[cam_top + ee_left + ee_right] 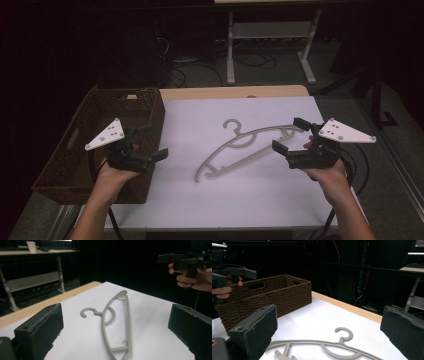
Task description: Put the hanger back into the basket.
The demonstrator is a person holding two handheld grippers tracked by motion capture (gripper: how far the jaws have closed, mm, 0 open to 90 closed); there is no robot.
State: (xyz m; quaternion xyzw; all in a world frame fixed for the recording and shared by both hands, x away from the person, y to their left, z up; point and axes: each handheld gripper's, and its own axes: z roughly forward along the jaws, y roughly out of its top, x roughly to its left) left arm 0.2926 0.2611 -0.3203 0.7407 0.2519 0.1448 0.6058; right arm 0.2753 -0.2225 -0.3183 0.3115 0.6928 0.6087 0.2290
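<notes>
A grey plastic hanger (pixel 240 147) lies flat in the middle of the white table top, hook pointing away from me. In the left gripper view the hanger (pixel 116 322) lies ahead between my jaws, and the hanger (pixel 324 347) lies low in the right gripper view. My left gripper (pixel 147 142) hovers over the basket's right edge, open and empty. My right gripper (pixel 291 135) hangs open by the hanger's right end, apart from it. Each is held in a hand above the table.
A dark brown woven basket (pixel 80 125) stands on the table's left side; the basket (pixel 274 293) has handle slots. The white sheet (pixel 225 200) covers the table, with a wooden edge (pixel 235 92) at the back. A metal table frame (pixel 270 45) stands beyond.
</notes>
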